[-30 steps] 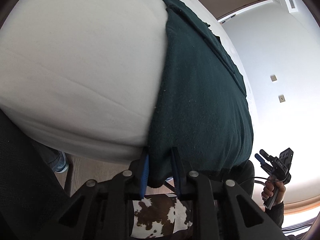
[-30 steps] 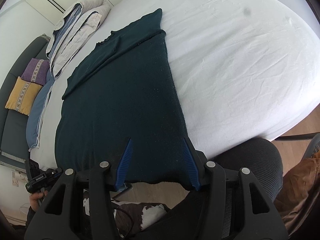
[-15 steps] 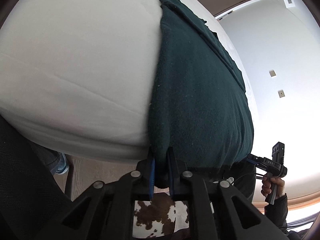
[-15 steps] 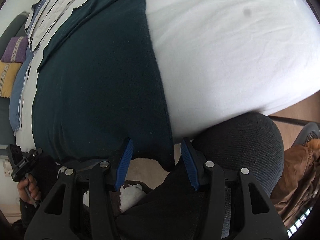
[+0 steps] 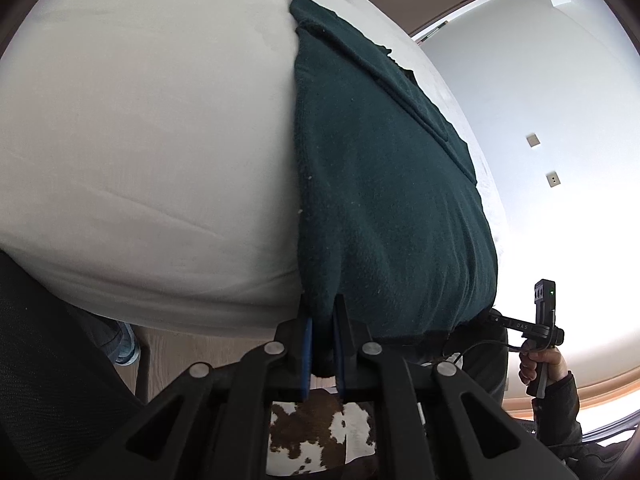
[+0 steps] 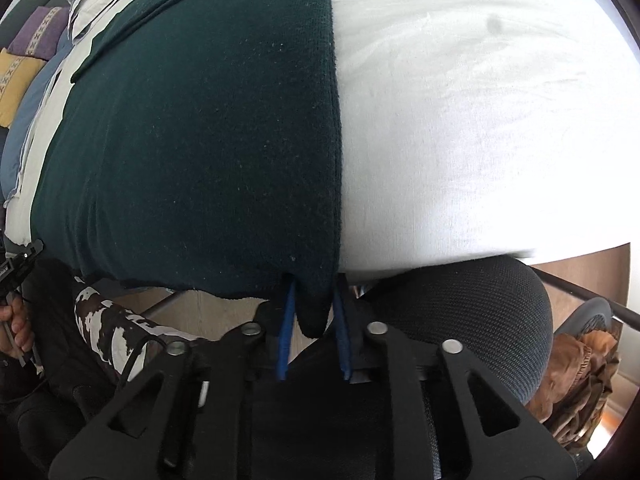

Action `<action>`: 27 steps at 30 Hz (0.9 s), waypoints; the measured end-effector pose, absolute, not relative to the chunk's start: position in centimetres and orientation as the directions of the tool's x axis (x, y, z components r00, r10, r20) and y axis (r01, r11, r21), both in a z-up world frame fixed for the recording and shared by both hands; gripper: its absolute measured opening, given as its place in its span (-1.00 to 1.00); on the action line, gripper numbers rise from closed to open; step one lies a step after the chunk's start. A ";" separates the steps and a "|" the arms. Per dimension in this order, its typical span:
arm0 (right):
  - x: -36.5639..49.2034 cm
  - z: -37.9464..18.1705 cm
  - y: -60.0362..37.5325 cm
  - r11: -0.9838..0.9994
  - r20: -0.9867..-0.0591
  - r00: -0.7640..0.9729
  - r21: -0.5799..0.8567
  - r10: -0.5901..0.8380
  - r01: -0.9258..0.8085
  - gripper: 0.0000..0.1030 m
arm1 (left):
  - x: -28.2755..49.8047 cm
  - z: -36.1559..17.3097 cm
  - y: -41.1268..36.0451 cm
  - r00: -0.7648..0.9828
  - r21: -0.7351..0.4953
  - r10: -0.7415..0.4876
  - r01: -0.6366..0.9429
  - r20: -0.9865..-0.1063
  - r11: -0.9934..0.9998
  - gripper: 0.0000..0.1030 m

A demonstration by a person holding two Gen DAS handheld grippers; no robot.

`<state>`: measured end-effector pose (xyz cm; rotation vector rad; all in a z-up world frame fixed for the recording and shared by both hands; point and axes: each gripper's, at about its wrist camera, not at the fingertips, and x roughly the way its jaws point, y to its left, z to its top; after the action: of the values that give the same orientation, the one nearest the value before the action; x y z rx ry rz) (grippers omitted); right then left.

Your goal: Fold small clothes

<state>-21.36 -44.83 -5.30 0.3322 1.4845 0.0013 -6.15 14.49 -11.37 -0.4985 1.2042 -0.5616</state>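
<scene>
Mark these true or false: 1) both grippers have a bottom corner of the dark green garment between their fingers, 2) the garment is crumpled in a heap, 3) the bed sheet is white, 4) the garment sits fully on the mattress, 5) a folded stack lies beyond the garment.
1) True: the left gripper and the right gripper, whose jaws are closing, each have a hem corner of the dark green garment between their fingers.
2) False: it lies spread flat.
3) True: the bed sheet is white.
4) False: its hem hangs over the near mattress edge.
5) True: a folded stack lies beyond it.
</scene>
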 end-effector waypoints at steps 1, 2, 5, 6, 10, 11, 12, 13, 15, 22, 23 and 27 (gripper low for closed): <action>-21.6 -5.1 -45.0 0.950 -0.971 0.111 0.232 0.213 0.208 -0.85 | -6.1 -11.2 14.5 0.259 -0.634 -0.646 0.141 -0.718 0.760 -0.82; -21.9 -4.8 -45.1 0.945 -0.967 0.125 0.245 0.222 0.217 -0.85 | -6.1 -11.1 14.6 0.263 -0.635 -0.647 0.143 -0.715 0.760 -0.82; -23.0 -3.7 -46.0 0.926 -0.950 0.181 0.294 0.256 0.237 -0.87 | -6.0 -10.7 14.8 0.272 -0.647 -0.658 0.143 -0.702 0.749 -0.83; -23.2 -3.2 -46.2 0.916 -0.941 0.204 0.317 0.272 0.245 -0.88 | -6.0 -10.6 15.0 0.277 -0.652 -0.663 0.145 -0.695 0.744 -0.83; -23.8 -0.7 -47.1 0.862 -0.876 0.323 0.442 0.357 0.246 -0.88 | -5.9 -9.6 15.5 0.302 -0.695 -0.703 0.152 -0.644 0.703 -0.83; -23.9 -0.1 -47.3 0.846 -0.854 0.356 0.476 0.379 0.242 -0.88 | -5.9 -9.3 15.7 0.312 -0.712 -0.718 0.158 -0.622 0.685 -0.83; -23.9 0.4 -47.4 0.828 -0.829 0.389 0.510 0.401 0.235 -0.88 | -5.9 -9.0 15.9 0.321 -0.728 -0.733 0.163 -0.599 0.666 -0.83; -23.9 1.0 -47.4 0.812 -0.809 0.414 0.536 0.417 0.230 -0.88 | -6.0 -8.7 16.1 0.330 -0.740 -0.744 0.166 -0.581 0.651 -0.83; -23.8 1.6 -47.4 0.784 -0.774 0.455 0.579 0.441 0.224 -0.88 | -6.0 -8.1 16.2 0.349 -0.756 -0.759 0.178 -0.549 0.629 -0.83; -23.0 2.7 -46.3 0.728 -0.689 0.549 0.657 0.473 0.197 -0.88 | -6.2 -6.7 16.6 0.387 -0.784 -0.783 0.204 -0.486 0.587 -0.83; -22.8 3.0 -46.3 0.723 -0.678 0.560 0.664 0.476 0.191 -0.88 | -6.2 -6.7 16.6 0.389 -0.790 -0.787 0.200 -0.479 0.580 -0.83; -22.6 4.0 -46.7 0.695 -0.631 0.612 0.697 0.477 0.177 -0.88 | -6.3 -6.7 17.1 0.401 -0.811 -0.798 0.192 -0.450 0.553 -0.83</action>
<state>-22.61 -46.69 3.99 0.8103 0.9189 0.1969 -6.30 17.06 -6.69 -0.7478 0.9586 -0.7049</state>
